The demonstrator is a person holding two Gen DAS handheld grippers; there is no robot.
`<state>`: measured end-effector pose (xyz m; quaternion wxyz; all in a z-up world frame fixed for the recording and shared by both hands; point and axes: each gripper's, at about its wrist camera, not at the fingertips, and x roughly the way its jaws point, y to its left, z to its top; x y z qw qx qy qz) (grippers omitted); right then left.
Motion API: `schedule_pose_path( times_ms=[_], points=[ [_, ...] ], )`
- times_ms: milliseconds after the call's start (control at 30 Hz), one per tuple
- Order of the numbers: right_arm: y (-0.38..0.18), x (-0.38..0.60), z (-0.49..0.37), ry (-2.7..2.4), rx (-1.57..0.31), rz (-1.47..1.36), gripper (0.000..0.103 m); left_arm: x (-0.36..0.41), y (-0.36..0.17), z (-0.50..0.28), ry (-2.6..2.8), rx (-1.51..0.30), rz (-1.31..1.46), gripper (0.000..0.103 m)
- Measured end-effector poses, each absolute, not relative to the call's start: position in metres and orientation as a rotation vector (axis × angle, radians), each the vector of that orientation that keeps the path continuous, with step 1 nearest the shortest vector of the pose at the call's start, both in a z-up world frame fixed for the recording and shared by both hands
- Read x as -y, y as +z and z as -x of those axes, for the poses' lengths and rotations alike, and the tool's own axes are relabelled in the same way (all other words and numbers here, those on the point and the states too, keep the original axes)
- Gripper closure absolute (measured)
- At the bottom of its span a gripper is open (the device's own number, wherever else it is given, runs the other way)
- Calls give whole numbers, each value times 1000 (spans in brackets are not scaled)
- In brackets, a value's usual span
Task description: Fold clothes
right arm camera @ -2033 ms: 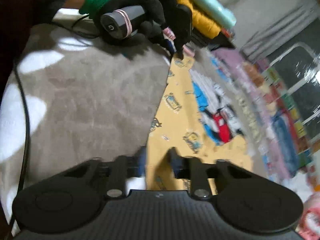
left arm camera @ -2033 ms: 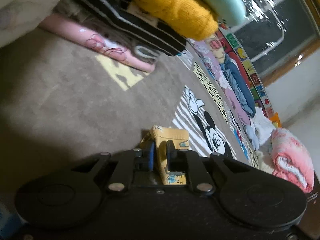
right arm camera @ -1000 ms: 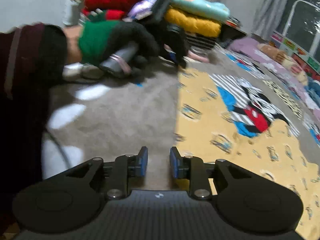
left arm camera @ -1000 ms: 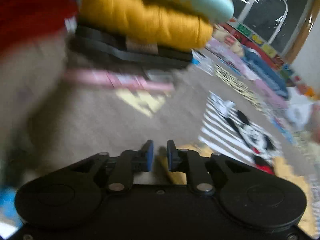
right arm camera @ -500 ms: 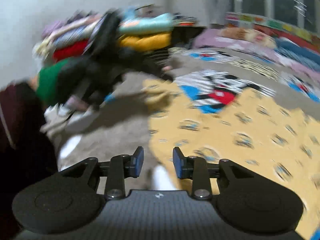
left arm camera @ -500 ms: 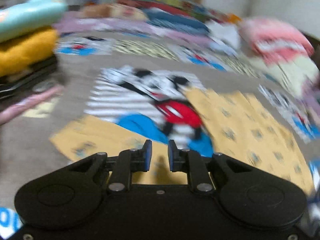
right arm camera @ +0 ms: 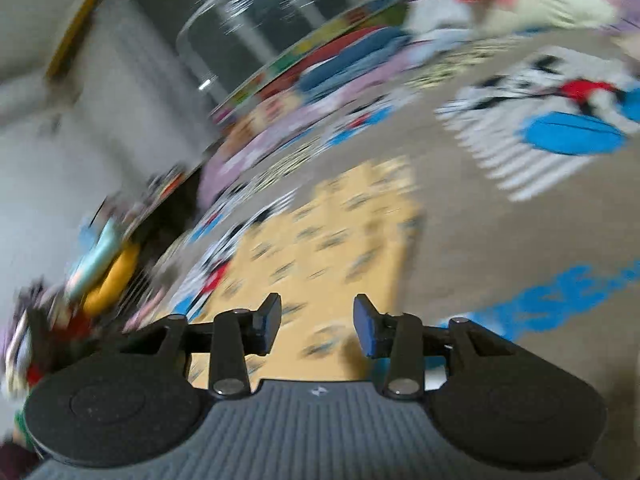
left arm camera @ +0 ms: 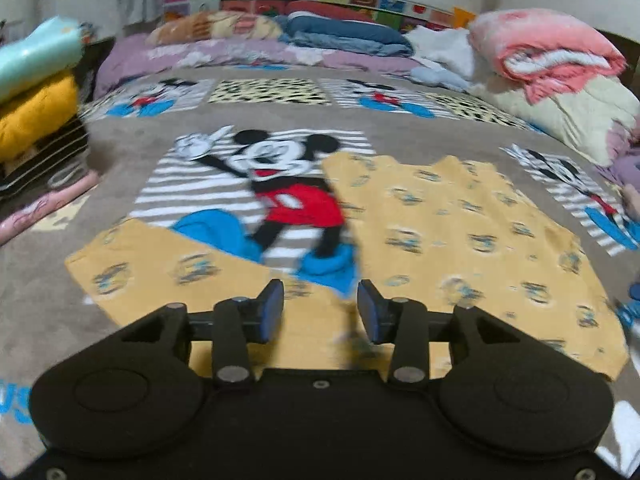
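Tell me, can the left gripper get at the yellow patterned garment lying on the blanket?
Probably yes. The left gripper hangs over the yellow garment, jaws opening with nothing between them, and nothing blocks the near edge.

Garment (left arm camera: 460, 232): spread flat on the blanket (left arm camera: 120, 152), partly laid over the cartoon panel (left arm camera: 256, 184).
Folded stack (left arm camera: 36, 108): set at the blanket's left edge.
Rolled bedding (left arm camera: 344, 32): ranged along the far edge.
Pillows (left arm camera: 560, 76): piled at the far right.
Left gripper (left arm camera: 320, 310): held over the garment's near edge.
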<state>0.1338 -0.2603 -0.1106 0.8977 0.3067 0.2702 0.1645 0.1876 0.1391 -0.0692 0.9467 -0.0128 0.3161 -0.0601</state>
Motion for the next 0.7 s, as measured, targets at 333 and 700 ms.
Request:
schedule_pose_path(
  times_ms=[333,700],
  points=[
    [-142,268,-192,267,-648,-688,52,-74,-56,-211,-248,-595,15,62],
    [-124,236,-223,301,-599,-602,95,-106,-78,-217,-239,-559,194,60]
  ],
)
